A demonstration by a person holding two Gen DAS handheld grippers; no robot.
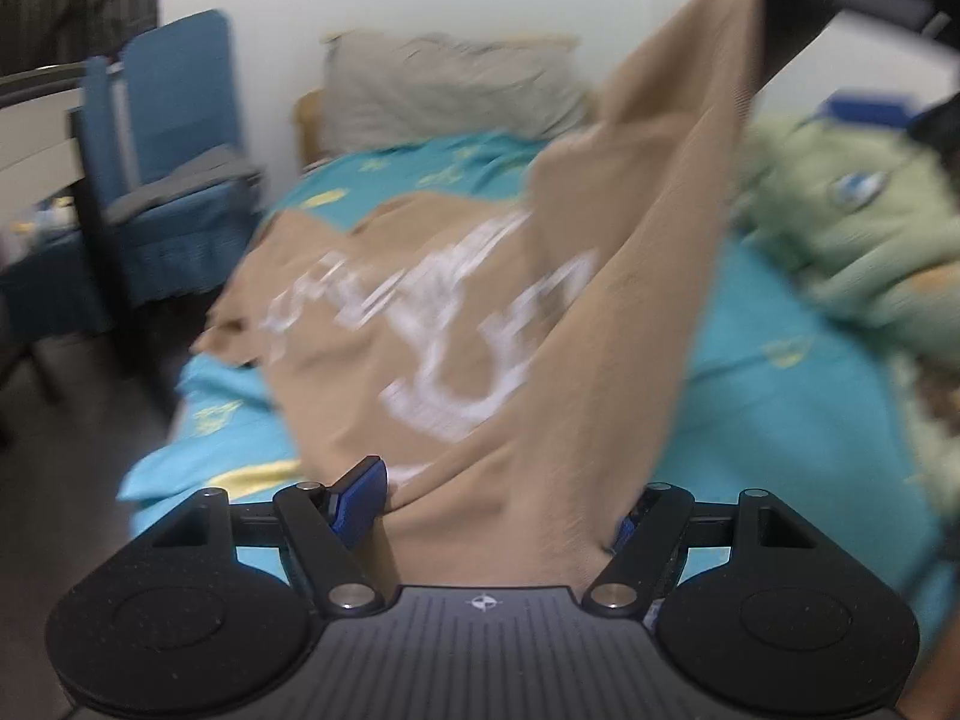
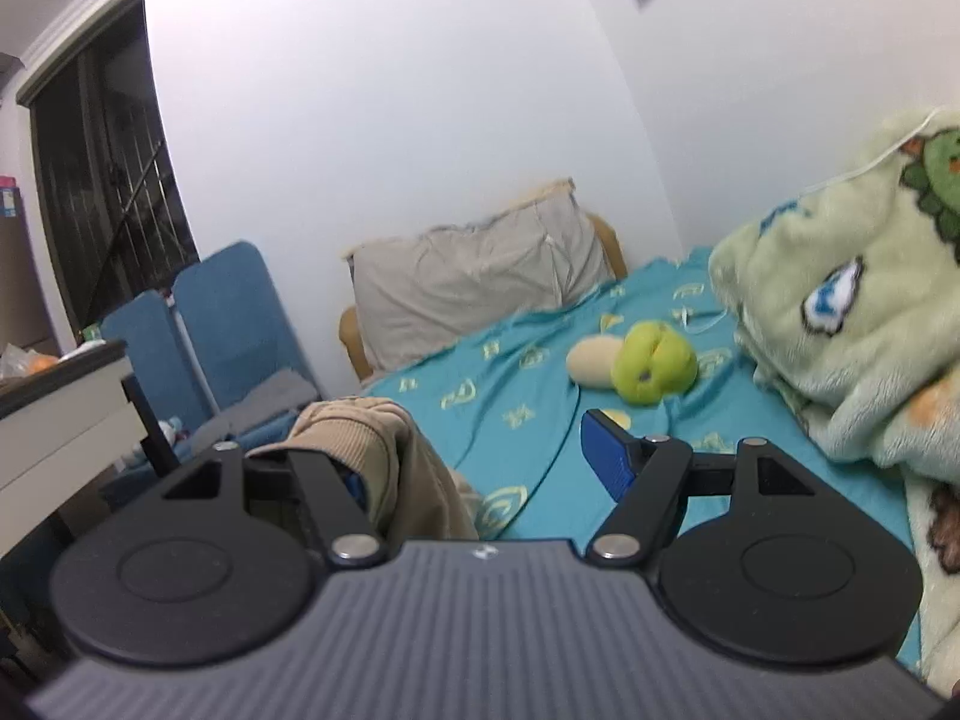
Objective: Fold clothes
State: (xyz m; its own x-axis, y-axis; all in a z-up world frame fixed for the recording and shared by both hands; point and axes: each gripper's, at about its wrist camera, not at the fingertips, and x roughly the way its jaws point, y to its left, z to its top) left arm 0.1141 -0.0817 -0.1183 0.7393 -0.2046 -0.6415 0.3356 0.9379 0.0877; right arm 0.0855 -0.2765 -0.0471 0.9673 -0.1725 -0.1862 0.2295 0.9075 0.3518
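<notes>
A tan sweatshirt (image 1: 456, 312) with white lettering lies partly on the teal bed sheet (image 1: 780, 372). One part of it is pulled up to the top right, where my right gripper's dark body shows. My left gripper (image 1: 501, 501) has its jaws wide apart, with the garment's near edge draped between the blue pads (image 1: 360, 498). In the right wrist view my right gripper (image 2: 474, 456) also has its jaws wide apart. A ribbed tan cuff of the sweatshirt (image 2: 366, 438) hangs over its left finger. The right pad (image 2: 606, 456) is bare.
A grey pillow (image 2: 480, 282) leans at the bed's head. A green plush toy (image 2: 654, 363) and a beige one (image 2: 591, 360) lie on the sheet. A pale green fleece blanket (image 2: 852, 312) is heaped at the right. A blue chair (image 2: 228, 324) and a white desk (image 2: 60, 420) stand left.
</notes>
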